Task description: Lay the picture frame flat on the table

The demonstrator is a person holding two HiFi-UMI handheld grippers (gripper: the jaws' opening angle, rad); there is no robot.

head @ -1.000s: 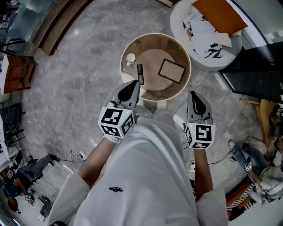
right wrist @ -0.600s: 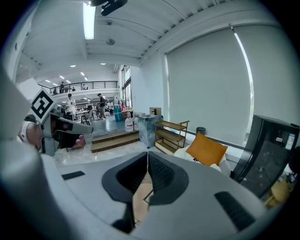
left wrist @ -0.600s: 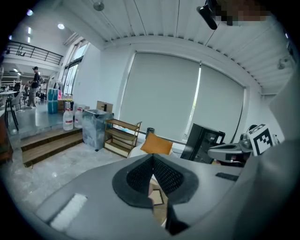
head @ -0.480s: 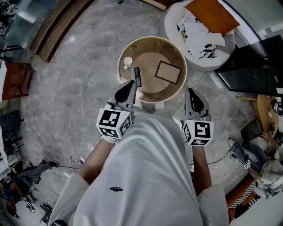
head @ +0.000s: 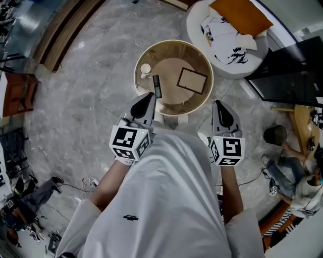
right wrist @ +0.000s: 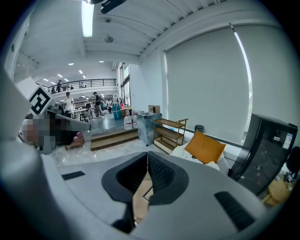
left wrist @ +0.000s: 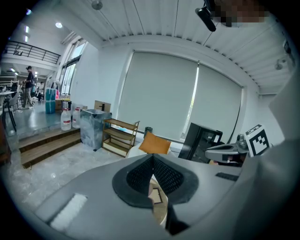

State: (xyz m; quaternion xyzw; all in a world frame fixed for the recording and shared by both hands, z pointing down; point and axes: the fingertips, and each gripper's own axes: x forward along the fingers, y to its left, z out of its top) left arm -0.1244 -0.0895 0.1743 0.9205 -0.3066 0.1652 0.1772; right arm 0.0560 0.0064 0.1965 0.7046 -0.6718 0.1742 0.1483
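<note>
- The picture frame (head: 192, 80) lies on the round bench (head: 170, 71), on the right half of the top, well inside the rim. From above its whole rectangle shows, so it looks flat on its back, not propped up.
- A dark slim thing like a remote (head: 157, 86) lies left of the frame and apart from it. A small white cup (head: 146, 69) stands near the left rim.
- The left gripper (head: 150, 95) hangs over the near edge of the bench. Its jaws are pressed together with nothing between them.
- The right gripper (head: 217, 104) is held off the bench, over the floor just beside the near right rim. Its jaws also meet at the tip and carry nothing.
- Neither gripper touches the frame; both sit close to the person's body.
- By my reading the job is as good as done, since the frame already rests flat and nothing holds it. At most what remains is to draw the arms away.
- Beyond the bench stands a white seat (head: 199, 20) with an orange cushion (head: 241, 15), which plays no part in the task.
</note>
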